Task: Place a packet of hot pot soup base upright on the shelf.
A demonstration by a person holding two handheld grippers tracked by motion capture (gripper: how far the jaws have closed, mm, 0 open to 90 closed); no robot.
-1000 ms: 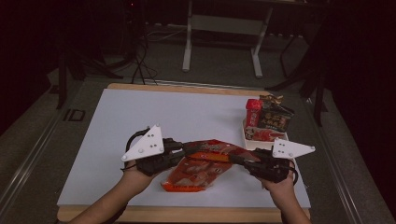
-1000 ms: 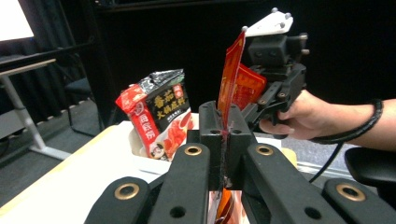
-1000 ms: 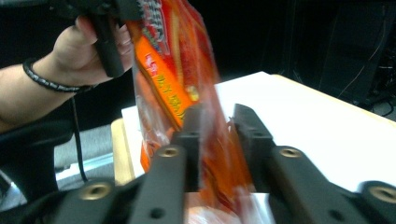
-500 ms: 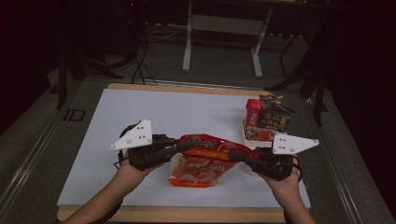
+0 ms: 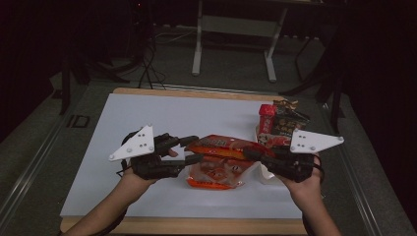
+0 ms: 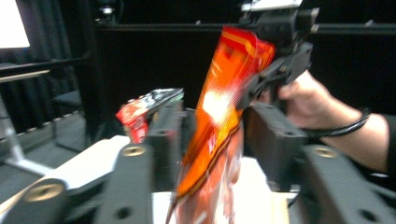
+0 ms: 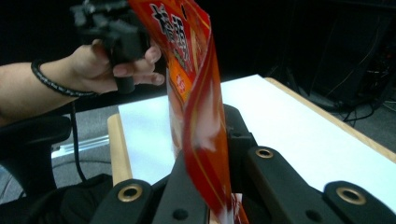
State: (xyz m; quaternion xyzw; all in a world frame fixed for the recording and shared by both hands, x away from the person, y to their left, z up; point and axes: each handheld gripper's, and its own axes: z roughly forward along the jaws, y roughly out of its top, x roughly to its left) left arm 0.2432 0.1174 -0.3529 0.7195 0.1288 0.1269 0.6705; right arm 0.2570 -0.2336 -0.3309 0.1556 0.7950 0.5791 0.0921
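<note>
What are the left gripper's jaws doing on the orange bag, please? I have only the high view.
Observer: In the left gripper view, the left gripper has just been opening its jaws. The orange bag stands between them, and the pads seem clear of it, though the picture is blurred.
Operator: Thank you. Does the right gripper have it?
Observer: Yes. In the right gripper view, the right gripper has its jaws shut on the bag's edge.
</note>
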